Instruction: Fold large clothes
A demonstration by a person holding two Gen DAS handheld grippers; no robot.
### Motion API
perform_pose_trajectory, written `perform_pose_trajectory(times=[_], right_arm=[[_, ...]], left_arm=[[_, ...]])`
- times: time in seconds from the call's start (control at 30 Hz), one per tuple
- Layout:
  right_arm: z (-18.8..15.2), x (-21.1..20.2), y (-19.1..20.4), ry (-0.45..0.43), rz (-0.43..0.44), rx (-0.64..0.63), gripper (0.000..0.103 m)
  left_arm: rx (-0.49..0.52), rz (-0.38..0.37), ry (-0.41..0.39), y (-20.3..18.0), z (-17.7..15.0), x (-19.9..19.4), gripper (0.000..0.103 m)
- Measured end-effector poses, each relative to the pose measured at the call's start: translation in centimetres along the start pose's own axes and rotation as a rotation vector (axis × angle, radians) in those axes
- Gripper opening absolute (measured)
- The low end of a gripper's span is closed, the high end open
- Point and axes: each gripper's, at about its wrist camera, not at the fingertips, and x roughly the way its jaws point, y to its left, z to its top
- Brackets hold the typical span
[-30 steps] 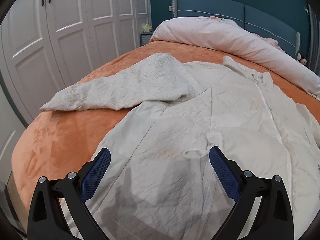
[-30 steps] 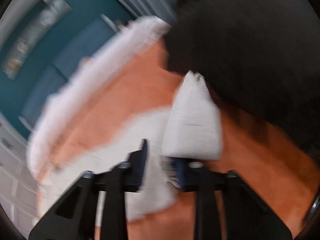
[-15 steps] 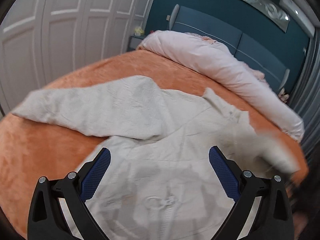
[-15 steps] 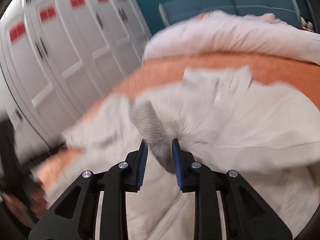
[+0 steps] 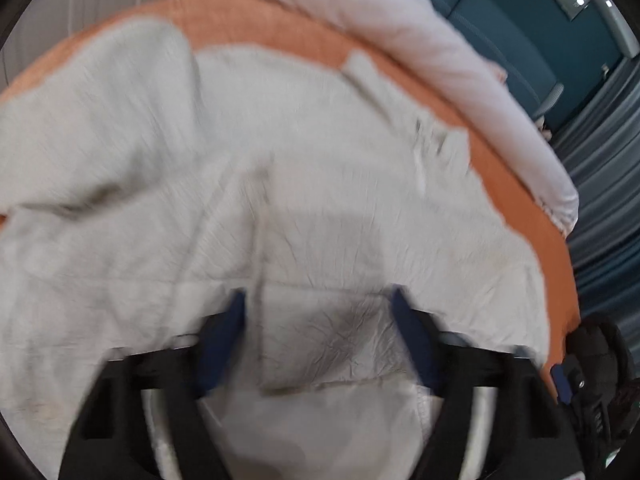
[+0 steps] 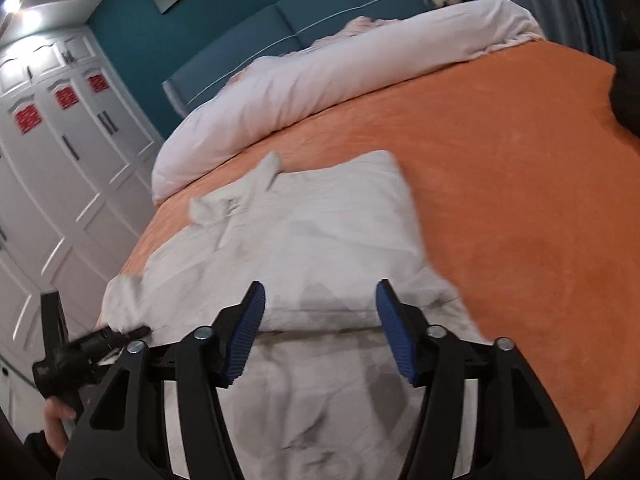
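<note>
A large off-white jacket (image 5: 280,200) lies spread on the orange bed cover (image 5: 280,28). Its right sleeve is folded across the body and its cuff lies between my fingers. My left gripper (image 5: 320,332) is open, blurred by motion, low over the folded sleeve. In the right wrist view the jacket (image 6: 320,232) lies flat with the collar (image 6: 240,200) at the far end. My right gripper (image 6: 320,320) is open and empty just above the jacket's body. The left gripper also shows in the right wrist view (image 6: 80,352), at the jacket's left edge.
A rolled pale pink duvet (image 6: 340,84) lies across the head of the bed before a teal headboard (image 6: 300,28). White wardrobes (image 6: 60,160) stand to the left. Grey curtains (image 5: 608,184) hang on the right. Bare orange cover (image 6: 520,200) lies right of the jacket.
My right gripper carried the right sleeve across the jacket, opened and let it go. My left gripper moved forward and lower over the jacket, staying open.
</note>
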Motion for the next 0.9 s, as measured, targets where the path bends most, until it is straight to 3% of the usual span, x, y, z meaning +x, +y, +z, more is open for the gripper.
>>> perform_pose_trajectory(times=[0.03,0.07,0.13,0.17,0.27,0.33,0.4,0.47,0.63,0.77,0.9], right_arm=[[0.0,0.4,-0.1,0.008,-0.006,-0.007,0.039],[0.1,1.1,0.0,0.015,-0.003,-0.011,0.026],[0.4,2.3,1.1,0.014,0.013,-0.038,0.006],[0.7,2.2,1.8,-0.004,0.023,-0.057,0.004],[1.6,2.2,3.5,-0.055,0.017,-0.135,0.003],[1.7,3.9,3.6,-0.013,-0.034,-0.157,0.003],[0.4,7.6,1.9,0.113,-0.157,-0.171,0.000],[-0.1,8.5,0.0,0.166,-0.122,-0.104,0.000],[0.6,5.3,0.0,0.073,-0.116,-0.104,0.000],[0.1,7.0,-1.1,0.153,-0.168,-0.085,0.000],[0.0,4.7,0.8,0.089,-0.165,-0.157,0.000]], left_arm=[[0.002,-0.003,-0.002,-0.1,0.1,0.3,0.042],[0.021,-0.008,-0.021,-0.3,0.3,0.2,0.026],[0.082,-0.004,-0.063,-1.2,1.0,-0.7,0.016],[0.110,0.008,-0.097,-1.6,1.4,-1.3,0.014],[0.205,0.071,-0.235,-3.2,3.0,-3.7,0.013],[0.239,0.118,-0.265,-3.5,3.5,-3.8,0.013],[0.287,0.200,-0.241,-3.4,3.0,-2.0,0.013],[0.330,0.267,-0.186,-3.1,2.1,0.4,0.013],[0.330,0.306,-0.199,-2.1,0.9,1.0,0.016],[0.356,0.343,-0.210,-2.6,0.1,1.2,0.020],[0.363,0.375,-0.241,-3.0,0.0,0.1,0.025]])
